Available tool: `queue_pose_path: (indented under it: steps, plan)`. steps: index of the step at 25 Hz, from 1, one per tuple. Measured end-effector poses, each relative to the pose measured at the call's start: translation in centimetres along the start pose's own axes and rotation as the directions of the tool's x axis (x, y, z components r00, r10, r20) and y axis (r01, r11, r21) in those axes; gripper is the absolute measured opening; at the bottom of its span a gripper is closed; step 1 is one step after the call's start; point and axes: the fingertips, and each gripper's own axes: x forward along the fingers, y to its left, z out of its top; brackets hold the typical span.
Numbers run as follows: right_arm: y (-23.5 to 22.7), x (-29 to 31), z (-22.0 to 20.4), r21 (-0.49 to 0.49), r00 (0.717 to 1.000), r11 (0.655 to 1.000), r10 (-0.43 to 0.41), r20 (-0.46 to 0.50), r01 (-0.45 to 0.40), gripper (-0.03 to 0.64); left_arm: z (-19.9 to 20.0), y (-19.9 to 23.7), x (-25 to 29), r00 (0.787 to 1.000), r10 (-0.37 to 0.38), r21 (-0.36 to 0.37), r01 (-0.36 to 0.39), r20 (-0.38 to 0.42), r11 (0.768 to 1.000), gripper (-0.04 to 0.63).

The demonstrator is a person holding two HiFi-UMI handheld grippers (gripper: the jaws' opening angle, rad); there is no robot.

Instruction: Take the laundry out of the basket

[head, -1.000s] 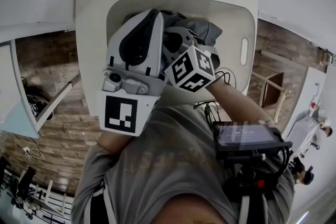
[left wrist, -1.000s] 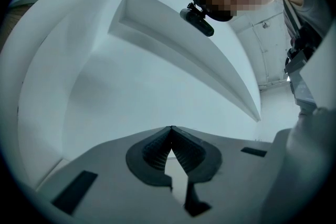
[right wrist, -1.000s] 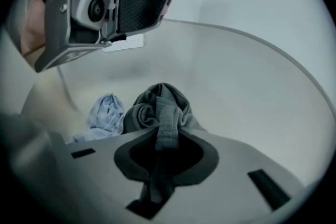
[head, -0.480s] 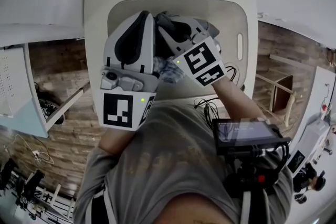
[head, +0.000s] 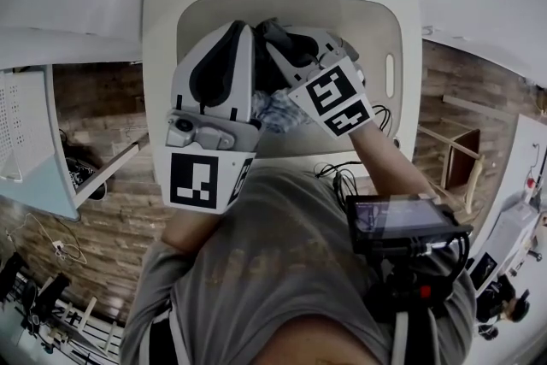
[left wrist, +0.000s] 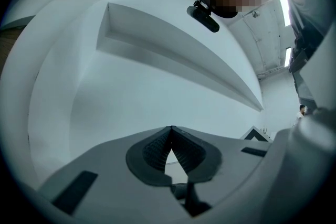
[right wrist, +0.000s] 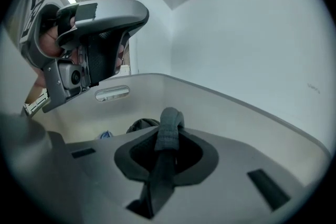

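The cream laundry basket (head: 410, 21) stands below me, and its inner wall (right wrist: 210, 107) fills the right gripper view. My right gripper (head: 275, 32) is over the basket, its pads pinched on a dark grey garment (right wrist: 167, 144) that sticks up between the fingertips. Its jaws are just starting to open around it. A dark bundle (right wrist: 140, 124) and a bit of blue cloth (right wrist: 105, 135) lie further down in the basket. Pale blue-white cloth (head: 273, 107) shows under the grippers. My left gripper (head: 244, 28) is held close beside the right one, pointing upward, shut and empty (left wrist: 171, 128).
The basket has a handle slot (head: 391, 75) in its right wall. White walls and a white beam (left wrist: 178, 55) lie beyond it. A brick-patterned floor (head: 102, 209) shows on both sides. A pale table edge (head: 34, 175) sits at the left, and the person's chest rig with a screen (head: 402, 222) at the lower right.
The right gripper has shifted a little up and right, keeping the grey garment. Pale blue-white cloth has come into sight under the grippers. The left gripper has hardly moved.
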Motion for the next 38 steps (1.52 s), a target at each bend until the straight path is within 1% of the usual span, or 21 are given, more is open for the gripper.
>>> queue_pose_path:
  steps: [5,7,8,10,12,15,17,20,22,25,26,29,31,32,33,35,38]
  plan:
    - [1.0,1.0,-0.9,-0.033,0.999,0.999,0.020,-0.047,-0.021,0.066,-0.4,0.9,0.6,1.000,0.006,-0.012,-0.006,0.000,1.000,0.008]
    - [1.4,1.1,-1.5,-0.047,0.997,0.998,0.030,-0.077,-0.034,0.090,-0.5,1.1,0.7,1.000,0.006,-0.020,-0.006,0.000,1.000,0.008]
    - [1.5,1.3,-1.9,-0.054,0.995,0.998,0.037,-0.098,-0.043,0.132,-0.6,1.3,0.8,1.000,0.006,-0.024,-0.006,0.000,1.000,0.008]
    - [1.8,1.7,-2.9,-0.063,0.988,0.996,0.056,-0.147,-0.066,0.244,-0.9,1.5,0.8,1.000,0.003,-0.035,-0.003,0.001,0.999,0.008]
    - [2.1,2.0,-4.0,-0.060,0.978,0.994,0.076,-0.196,-0.089,0.325,-1.2,1.5,1.0,1.000,-0.004,-0.045,0.004,0.001,0.999,0.008]
    - [2.5,2.2,-5.9,-0.068,0.957,0.991,0.094,-0.274,-0.117,0.390,-1.4,1.4,1.2,1.000,-0.017,-0.062,0.018,0.003,0.998,0.008]
    - [2.8,2.3,-7.6,-0.070,0.934,0.988,0.109,-0.339,-0.141,0.419,-1.5,1.3,1.4,1.000,-0.027,-0.073,0.027,0.003,0.997,0.008]
    - [2.7,2.5,-9.7,-0.068,0.901,0.986,0.110,-0.419,-0.152,0.453,-1.9,1.2,1.7,0.999,-0.038,-0.087,0.039,0.004,0.995,0.008]
    - [2.1,2.5,-10.7,-0.058,0.887,0.988,0.100,-0.451,-0.141,0.460,-2.1,1.0,1.8,0.999,-0.045,-0.096,0.046,0.006,0.994,0.008]
    - [1.8,2.5,-11.6,-0.013,0.876,0.991,0.111,-0.470,-0.133,0.460,-2.1,0.7,1.8,0.999,-0.052,-0.109,0.052,0.004,0.993,0.008]
    - [1.9,2.4,-11.8,0.006,0.871,0.990,0.124,-0.475,-0.138,0.444,-2.1,0.6,1.8,0.999,-0.053,-0.112,0.053,0.004,0.992,0.008]
    - [1.8,2.2,-11.9,0.044,0.864,0.988,0.151,-0.480,-0.148,0.336,-2.1,0.6,1.8,0.998,-0.057,-0.116,0.057,0.006,0.992,0.008]
    - [1.5,2.1,-11.5,0.071,0.873,0.988,0.155,-0.462,-0.138,0.247,-2.1,0.6,1.9,0.998,-0.060,-0.112,0.061,0.011,0.992,0.008]
    - [1.3,2.1,-11.3,0.082,0.881,0.988,0.154,-0.447,-0.131,0.194,-2.1,0.6,2.0,0.998,-0.060,-0.108,0.061,0.013,0.992,0.008]
    - [1.0,2.2,-11.0,0.089,0.891,0.988,0.151,-0.428,-0.124,0.160,-2.0,0.6,2.0,0.998,-0.060,-0.105,0.061,0.014,0.993,0.008]
    - [0.9,2.0,-10.2,0.098,0.903,0.989,0.143,-0.405,-0.112,0.120,-1.6,0.7,1.7,0.998,-0.056,-0.097,0.057,0.021,0.994,0.008]
    - [1.4,1.3,-8.5,0.110,0.922,0.989,0.133,-0.363,-0.099,0.101,-0.6,0.8,1.0,0.998,-0.049,-0.081,0.051,0.030,0.995,0.008]
